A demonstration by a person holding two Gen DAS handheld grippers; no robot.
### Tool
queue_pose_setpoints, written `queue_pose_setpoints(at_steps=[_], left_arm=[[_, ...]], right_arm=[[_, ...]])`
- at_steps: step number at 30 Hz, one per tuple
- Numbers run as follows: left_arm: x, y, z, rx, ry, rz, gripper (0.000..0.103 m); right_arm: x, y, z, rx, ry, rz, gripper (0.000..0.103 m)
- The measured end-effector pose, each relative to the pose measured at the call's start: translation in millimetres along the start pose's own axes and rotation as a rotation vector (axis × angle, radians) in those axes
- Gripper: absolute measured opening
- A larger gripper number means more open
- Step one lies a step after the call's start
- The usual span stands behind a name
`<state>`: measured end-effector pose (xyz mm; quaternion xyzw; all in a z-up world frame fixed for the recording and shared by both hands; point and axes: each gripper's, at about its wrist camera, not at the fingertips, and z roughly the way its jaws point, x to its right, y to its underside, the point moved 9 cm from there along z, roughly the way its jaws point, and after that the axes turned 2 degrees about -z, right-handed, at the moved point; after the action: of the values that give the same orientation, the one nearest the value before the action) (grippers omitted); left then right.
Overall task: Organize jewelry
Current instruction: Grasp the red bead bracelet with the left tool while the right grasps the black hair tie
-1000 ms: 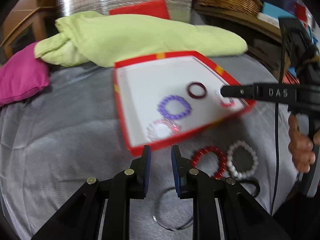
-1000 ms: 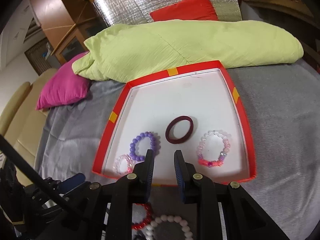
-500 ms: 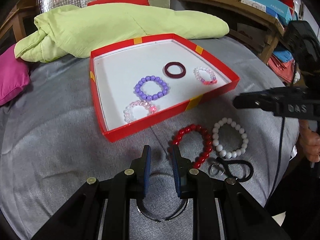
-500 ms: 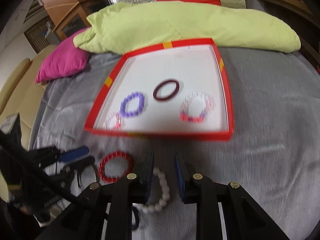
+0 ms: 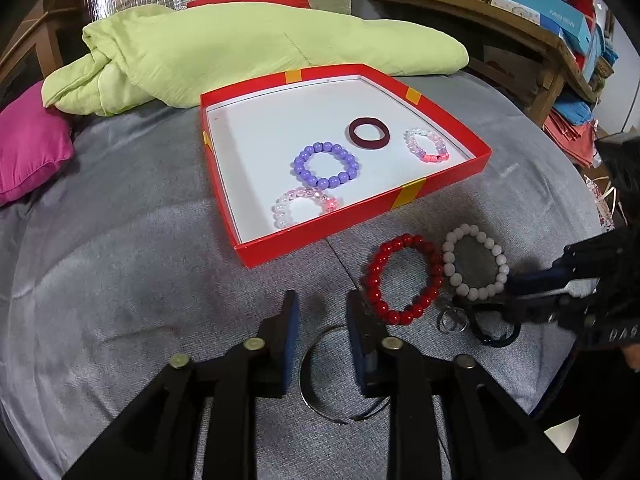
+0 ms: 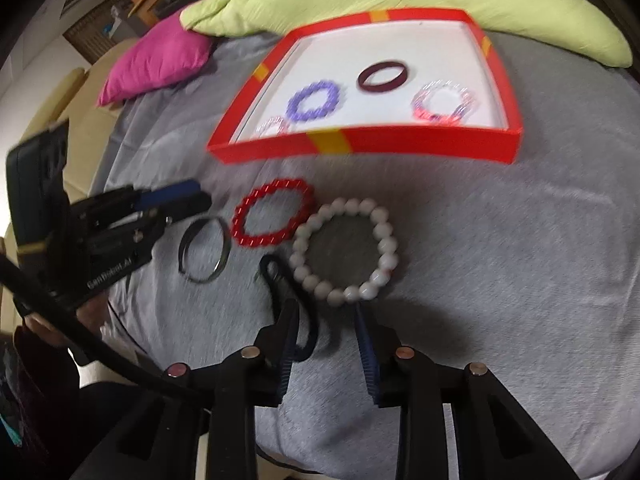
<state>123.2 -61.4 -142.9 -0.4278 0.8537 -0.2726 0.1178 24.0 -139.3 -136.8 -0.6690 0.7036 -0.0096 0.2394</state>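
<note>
Right wrist view: right tool (image 6: 326, 312) spread, empty, near the white bracelet (image 6: 346, 248).

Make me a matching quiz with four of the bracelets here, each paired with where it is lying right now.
1. purple bead bracelet
2. red bead bracelet
3. white bead bracelet
4. thin metal bangle

A. under the left gripper fingers
B. inside the red box
C. on the grey cloth, touching the white one
D. nearest the right gripper

Pairs: 1-B, 2-C, 3-D, 4-A
</note>
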Motion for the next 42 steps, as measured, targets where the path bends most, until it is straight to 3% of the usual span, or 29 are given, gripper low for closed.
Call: queue_pose_setpoints(at_steps=[4,7,12,16,21,24,25,27,28,30,33,35,37,42], left_arm=[[7,-4,-3,0.015,0.027,-0.002,0.037],[16,-7,-1,0.016,0.043,0.018,0.037],[30,-7,6,0.007,0.059,0.062,0.037],[34,-5,13,-0.005,0.072,0.065,0.034],[41,-3,27,-0.031,0.062,0.087,0.021],[39,-3,34,-0.042,0.032,0.08,0.011],[38,-5,33,-0.034,0.039,0.07,0.01],[37,-7,32,-0.027,0.051,0.056,0.01],[37,-7,32,-0.026,0.048,0.058,0.01],[38,-7,32,-0.024,0.04,0.072,0.01],[38,-9,29,-0.01,0.038,0.074,0.01],[36,-12,22,0.01,0.046,0.066,0.01],[33,-16,13,0.037,0.051,0.06,0.01],[27,-24,-10,0.1,0.062,0.045,0.01]], right_arm=[[-7,1,5,0.006,0.028,-0.034,0.031],[-10,-3,8,0.027,0.087,-0.075,0.007],[-22,-9,-2,0.074,0.09,-0.132,0.005],[-9,-21,-17,0.125,0.064,-0.063,0.005],[12,-35,-29,0.167,0.04,0.036,0.005],[15,-33,-27,0.115,0.022,0.032,0.006],[14,-30,-25,0.092,0.01,0.028,0.011],[12,-24,-20,0.047,-0.007,0.016,0.039],[10,-22,-17,0.033,-0.011,0.009,0.06],[6,-14,-14,0.026,-0.017,-0.014,0.065],[-4,-7,-5,0.011,0.032,-0.1,0.043],[-7,1,7,-0.035,0.077,-0.139,0.019],[-11,5,12,-0.033,0.151,-0.212,0.007],[-24,-11,-17,0.108,0.097,-0.239,0.006]])
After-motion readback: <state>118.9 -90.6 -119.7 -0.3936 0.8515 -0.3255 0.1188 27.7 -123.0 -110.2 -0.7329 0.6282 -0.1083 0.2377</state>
